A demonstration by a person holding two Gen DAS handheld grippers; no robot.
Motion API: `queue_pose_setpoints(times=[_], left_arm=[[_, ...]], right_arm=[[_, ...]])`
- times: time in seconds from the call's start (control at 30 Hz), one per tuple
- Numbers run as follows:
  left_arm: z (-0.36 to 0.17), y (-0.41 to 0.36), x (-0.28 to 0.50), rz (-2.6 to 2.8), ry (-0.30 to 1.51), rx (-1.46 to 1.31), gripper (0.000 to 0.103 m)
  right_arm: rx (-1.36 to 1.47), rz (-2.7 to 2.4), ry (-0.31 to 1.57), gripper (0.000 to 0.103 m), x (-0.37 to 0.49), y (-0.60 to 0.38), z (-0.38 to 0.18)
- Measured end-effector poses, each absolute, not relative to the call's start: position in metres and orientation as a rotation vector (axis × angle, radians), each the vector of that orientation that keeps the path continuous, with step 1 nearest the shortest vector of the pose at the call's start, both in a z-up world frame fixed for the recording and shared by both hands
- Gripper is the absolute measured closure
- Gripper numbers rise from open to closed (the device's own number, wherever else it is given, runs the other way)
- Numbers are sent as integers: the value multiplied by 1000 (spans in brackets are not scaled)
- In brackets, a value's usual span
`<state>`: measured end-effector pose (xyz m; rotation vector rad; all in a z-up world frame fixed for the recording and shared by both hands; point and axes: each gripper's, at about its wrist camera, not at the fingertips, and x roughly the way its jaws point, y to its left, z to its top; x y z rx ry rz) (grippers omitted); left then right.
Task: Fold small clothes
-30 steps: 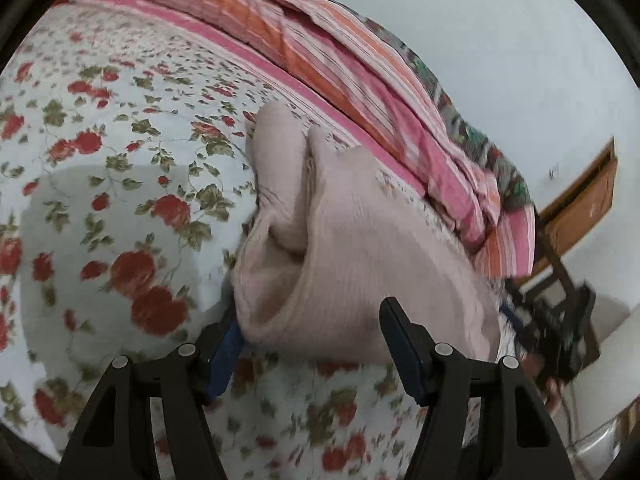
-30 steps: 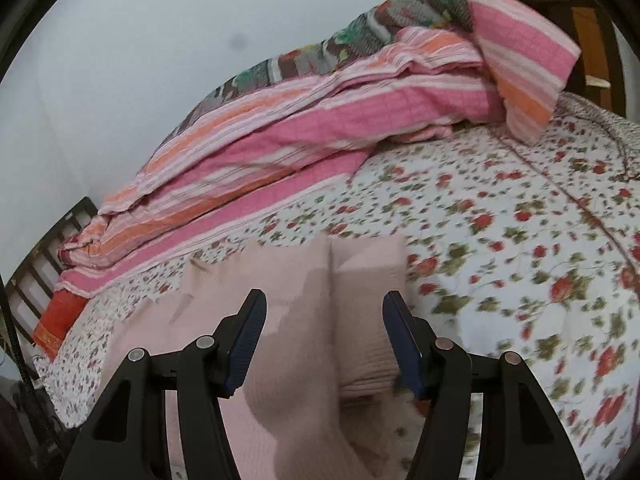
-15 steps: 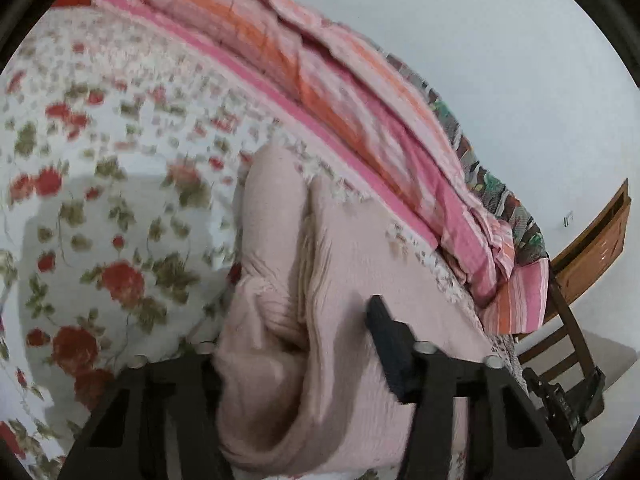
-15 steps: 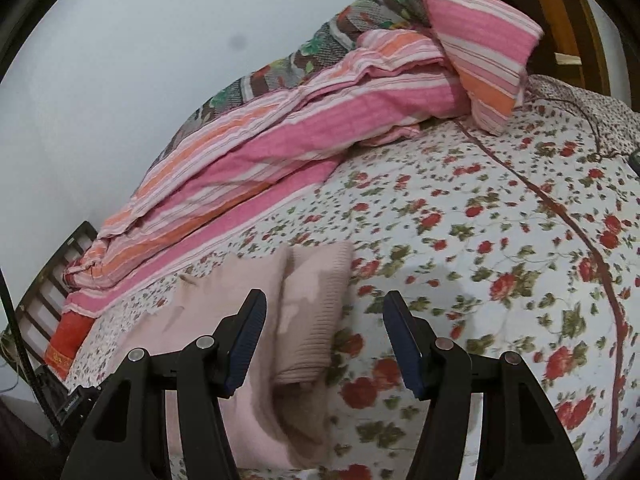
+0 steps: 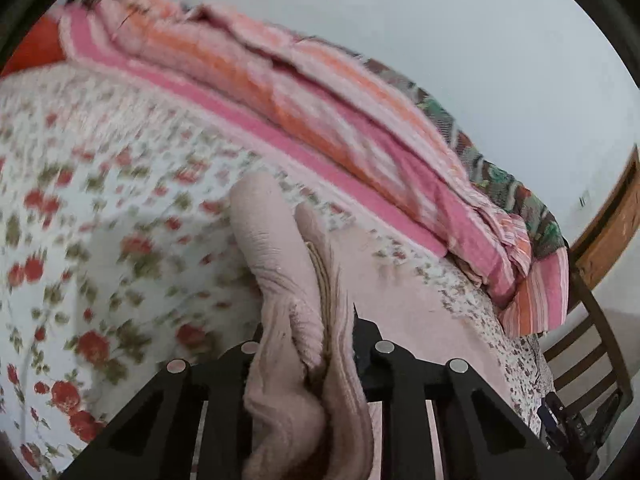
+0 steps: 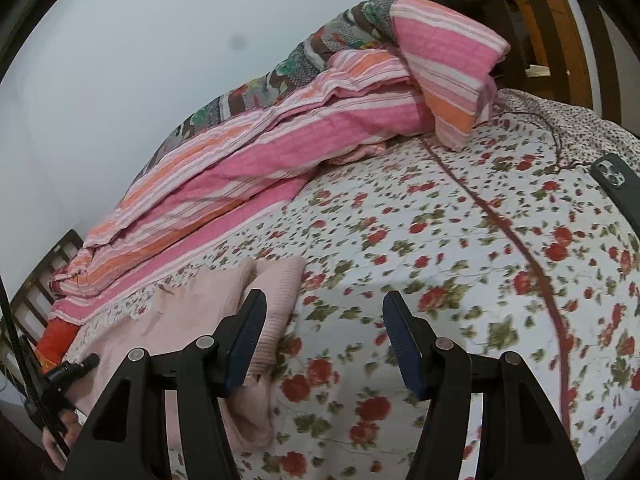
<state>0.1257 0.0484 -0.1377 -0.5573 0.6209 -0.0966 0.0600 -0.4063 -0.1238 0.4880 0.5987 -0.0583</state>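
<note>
Left gripper [image 5: 316, 344]: jaws drawn close together and clamped on a bunched fold of the pink knit garment [image 5: 288, 280], which fills the gap between the fingers and runs forward from them onto the floral bedsheet [image 5: 100, 240]. Right gripper [image 6: 324, 340]: jaws spread wide, holding nothing; the garment [image 6: 256, 320] lies on the sheet just left of and partly behind its left finger [image 6: 246, 336], while the gap between the fingers shows only bedsheet [image 6: 440, 240]. Striped pink-orange blanket [image 6: 300, 140] heaped along the far edge by the wall; dark phone [image 6: 616, 184] on the sheet at far right.
</note>
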Motion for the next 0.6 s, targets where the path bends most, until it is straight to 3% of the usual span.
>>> queue_pose_setpoints(times=[0.37,0.47,0.6], left_arm=[[-62,-115,136,-151,555,-219,84],[-67,-172,137,-177,582,-136,84],[-117,-252,142,-151,714,7,84]], right_arm=[[646,-111,576,43,44,-455,-130],[668,-119,569,43,40,-465,-132],[678,-130,553,43,36,-474,-133]])
